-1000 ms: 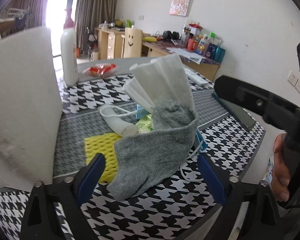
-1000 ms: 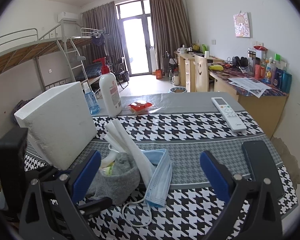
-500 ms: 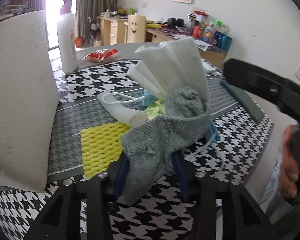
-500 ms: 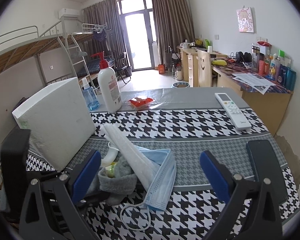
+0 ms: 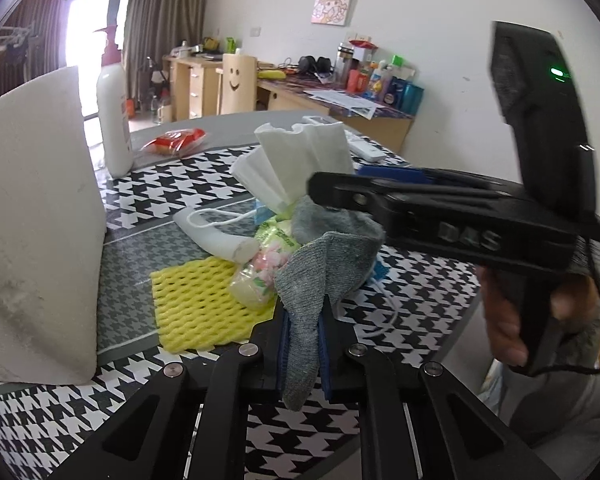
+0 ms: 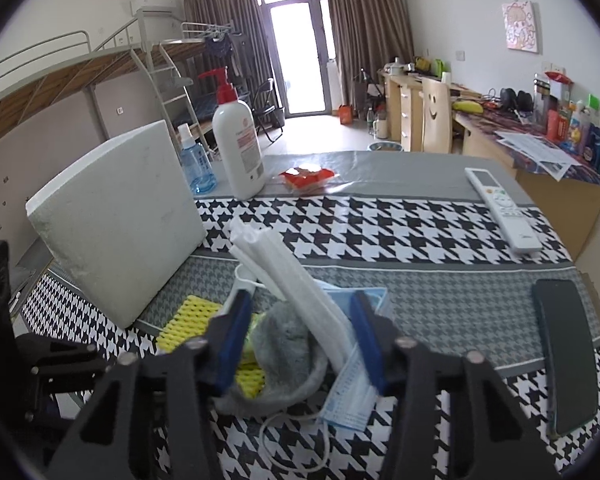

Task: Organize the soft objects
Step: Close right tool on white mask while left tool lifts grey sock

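Observation:
A pile of soft things lies on the houndstooth table. My left gripper (image 5: 302, 344) is shut on the lower end of the grey sock (image 5: 328, 264). Behind the sock stand white folded tissues (image 5: 300, 160), beside a candy bag (image 5: 264, 264), a white curved tube (image 5: 216, 236) and a yellow foam net (image 5: 196, 304). My right gripper (image 6: 300, 340) straddles the pile with its jaws closing. The grey sock (image 6: 284, 344), the white tissues (image 6: 284, 276) and a blue face mask (image 6: 352, 392) lie between its pads. A gap still shows at the left pad.
A white foam block (image 6: 116, 220) leans at the left. Behind it stand a pump bottle (image 6: 238, 148) and a blue spray bottle (image 6: 196, 168), with a red packet (image 6: 308, 176) nearby. A remote (image 6: 500, 208) and a phone (image 6: 564, 352) lie at the right. A person's hand (image 5: 512, 320) holds the right gripper.
The left jaws have closed onto the sock's end. The right gripper has come forward and down over the pile, and its jaws have narrowed around it.

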### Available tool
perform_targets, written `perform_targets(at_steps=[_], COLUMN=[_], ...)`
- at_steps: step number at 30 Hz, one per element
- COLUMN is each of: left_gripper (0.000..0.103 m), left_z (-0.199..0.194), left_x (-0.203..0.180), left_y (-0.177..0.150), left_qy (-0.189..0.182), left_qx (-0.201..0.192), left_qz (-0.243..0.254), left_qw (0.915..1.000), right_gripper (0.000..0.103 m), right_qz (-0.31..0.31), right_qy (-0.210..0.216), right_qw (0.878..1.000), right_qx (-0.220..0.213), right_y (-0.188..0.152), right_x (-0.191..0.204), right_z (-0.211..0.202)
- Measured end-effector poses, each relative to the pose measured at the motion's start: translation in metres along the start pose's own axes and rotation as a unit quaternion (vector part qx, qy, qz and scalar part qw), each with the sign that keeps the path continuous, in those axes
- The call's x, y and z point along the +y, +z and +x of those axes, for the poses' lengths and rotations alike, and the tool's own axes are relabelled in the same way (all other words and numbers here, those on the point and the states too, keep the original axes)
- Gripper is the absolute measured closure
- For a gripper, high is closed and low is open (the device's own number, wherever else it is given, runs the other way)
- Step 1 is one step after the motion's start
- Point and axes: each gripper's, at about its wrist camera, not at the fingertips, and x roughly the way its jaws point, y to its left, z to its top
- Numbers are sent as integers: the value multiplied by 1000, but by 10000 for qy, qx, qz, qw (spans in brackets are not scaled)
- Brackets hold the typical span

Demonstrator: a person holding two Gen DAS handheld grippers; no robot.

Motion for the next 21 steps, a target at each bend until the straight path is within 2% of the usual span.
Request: perform_targets(at_steps=[3, 6, 9, 21], left_gripper=[90, 90, 90, 92], left_z=[-4, -8, -11, -39], left_x=[-2, -6, -4, -2], left_y=[-3, -7, -9, -6], left_qy=[-27, 81, 105, 171], left_qx=[-7, -28, -58, -467], left_qz=[74, 167, 147, 281], left_qw=[10000, 9998, 9998, 9984], right_gripper=[69, 89, 97, 99], right_qz=[91, 150, 175, 380], right_qy=[34, 14, -15, -133], right_qw=[10000, 9999, 9998, 9984], right_qx=[17, 36, 74, -408], right_y=[3, 4, 4, 17], right_x=[-1, -3, -3, -8], right_z=[3, 6, 7, -29])
